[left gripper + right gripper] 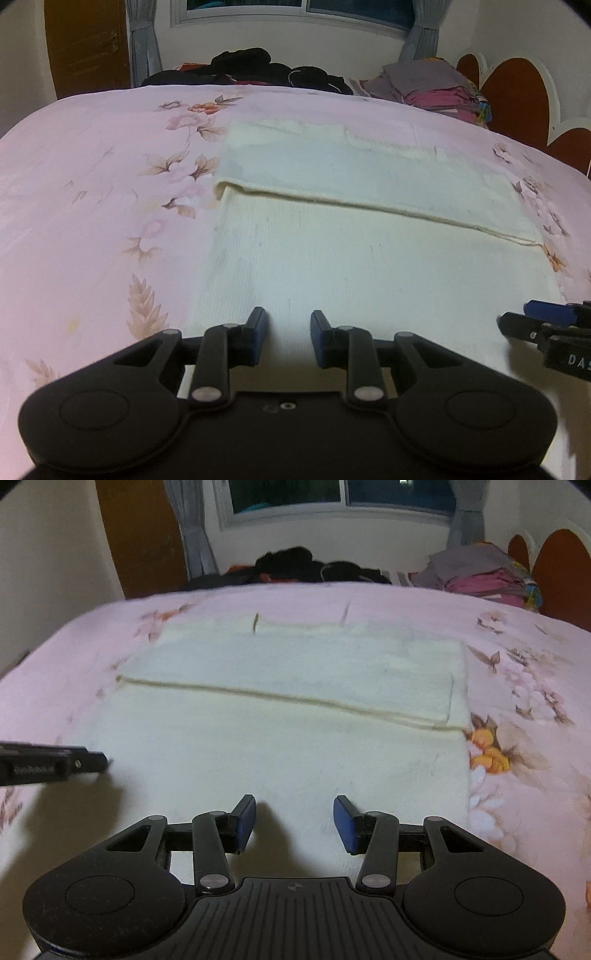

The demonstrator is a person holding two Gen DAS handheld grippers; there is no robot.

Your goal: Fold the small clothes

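While I hover over the pink floral bedsheet:
Cream garment: half-folded, just ahead of both tongs.
Left gripper: released, empty.
Right gripper: released, empty.

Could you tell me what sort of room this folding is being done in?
Most likely a bedroom: the cream garment lies on a bed with a pink floral sheet, against a scalloped headboard, under a curtained window.
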